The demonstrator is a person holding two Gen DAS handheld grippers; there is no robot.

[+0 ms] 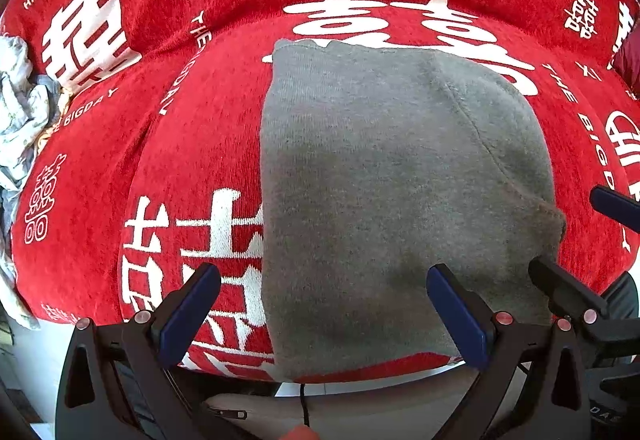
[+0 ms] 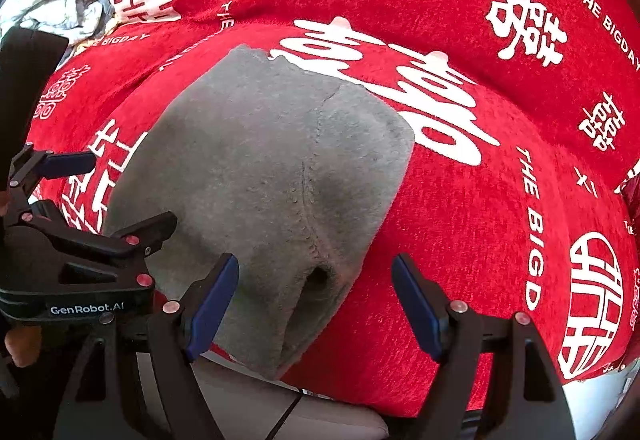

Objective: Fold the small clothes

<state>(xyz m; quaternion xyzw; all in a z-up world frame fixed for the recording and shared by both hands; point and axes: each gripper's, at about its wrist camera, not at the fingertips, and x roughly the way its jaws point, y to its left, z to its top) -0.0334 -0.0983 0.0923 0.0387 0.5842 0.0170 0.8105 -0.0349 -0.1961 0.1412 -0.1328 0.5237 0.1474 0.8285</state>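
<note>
Grey knit garment [image 1: 400, 192] lies folded on the red blanket [image 1: 192, 144]. Left tongs [image 1: 324, 314] and right tongs [image 2: 316, 306] hover steeply downward over its near edge, jaws wide apart, gripping nothing.

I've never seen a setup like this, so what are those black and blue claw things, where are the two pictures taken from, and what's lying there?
Those claws are hand-held tongs, one in each of a person's hands; no robot arm is involved. Each picture comes from a camera mounted on one tool, looking along its two blue-padded fingers. The left tongs and the right tongs both stand open and hold nothing. Beneath them lies a grey knit garment, already folded flat, on a red cloth printed with white characters and English words. At the far left edge sits a crumpled pale garment, apart from the grey one.
</note>
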